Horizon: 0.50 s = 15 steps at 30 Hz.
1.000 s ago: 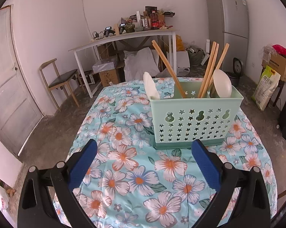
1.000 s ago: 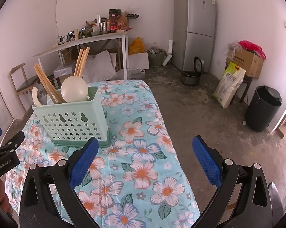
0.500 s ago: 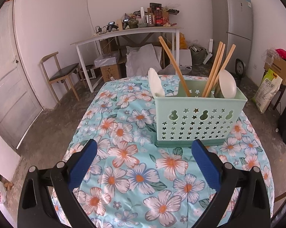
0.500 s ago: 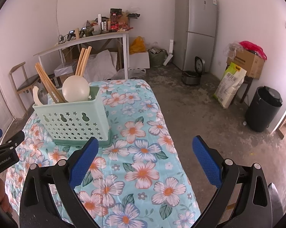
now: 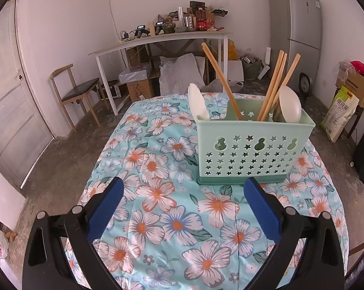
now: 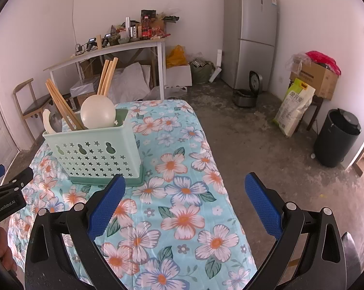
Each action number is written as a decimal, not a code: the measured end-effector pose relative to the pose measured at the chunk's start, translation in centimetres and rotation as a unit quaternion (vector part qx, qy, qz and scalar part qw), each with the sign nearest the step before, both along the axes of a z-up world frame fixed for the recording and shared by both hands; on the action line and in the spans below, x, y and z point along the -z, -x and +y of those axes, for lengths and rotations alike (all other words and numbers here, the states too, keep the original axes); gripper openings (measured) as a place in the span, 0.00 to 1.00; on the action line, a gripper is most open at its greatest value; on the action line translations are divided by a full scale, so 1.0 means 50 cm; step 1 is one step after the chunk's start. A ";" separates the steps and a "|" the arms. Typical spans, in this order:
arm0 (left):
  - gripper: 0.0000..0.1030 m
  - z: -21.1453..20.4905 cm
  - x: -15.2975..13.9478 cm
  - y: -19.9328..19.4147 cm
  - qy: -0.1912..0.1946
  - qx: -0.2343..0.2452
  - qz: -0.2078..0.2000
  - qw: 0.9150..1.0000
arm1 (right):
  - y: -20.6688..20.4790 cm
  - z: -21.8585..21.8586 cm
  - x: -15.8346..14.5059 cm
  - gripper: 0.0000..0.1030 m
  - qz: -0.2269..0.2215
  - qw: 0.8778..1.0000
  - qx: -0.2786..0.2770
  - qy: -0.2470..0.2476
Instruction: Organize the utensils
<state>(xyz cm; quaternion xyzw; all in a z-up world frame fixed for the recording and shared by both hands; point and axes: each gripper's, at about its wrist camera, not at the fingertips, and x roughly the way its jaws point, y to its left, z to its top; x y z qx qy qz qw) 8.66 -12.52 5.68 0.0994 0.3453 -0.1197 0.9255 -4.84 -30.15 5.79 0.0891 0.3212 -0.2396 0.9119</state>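
Seemingly near the end of the job. Mint-green perforated caddy [image 5: 252, 149] standing upright on the floral-cloth worktop [image 5: 157, 217], right of centre in the left wrist view. Loaded already: wooden chopsticks [image 5: 273, 85] leaning out of the top – one stick [image 5: 220, 79] canted the other way – plus a white spoon [image 5: 198, 105] at the left end and a round white ladle [image 5: 290, 105] at the right. Metal utensil possibly behind the ladle; too hidden to call.

No loose utensils seen on the cloth in either view – nothing obviously left to collect, though the near edge of the worktop is masked by the tools.

Left tongs [image 5: 182, 213]: spread wide, empty, hovering short of the caddy. Right tongs [image 6: 185, 210]: likewise wide apart, gripping nothing, over the cloth to the caddy's right.

Judgement: sorting effectively done; remaining work, if any, limited to tidying.
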 end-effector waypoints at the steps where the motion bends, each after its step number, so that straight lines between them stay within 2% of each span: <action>1: 0.95 0.000 0.000 0.000 0.000 0.000 0.000 1.000 | 0.000 -0.001 0.000 0.92 0.000 1.000 0.000 0.000; 15: 0.95 0.001 -0.001 0.000 0.000 0.000 0.000 1.000 | 0.000 0.000 -0.001 0.92 0.000 1.000 0.000 0.000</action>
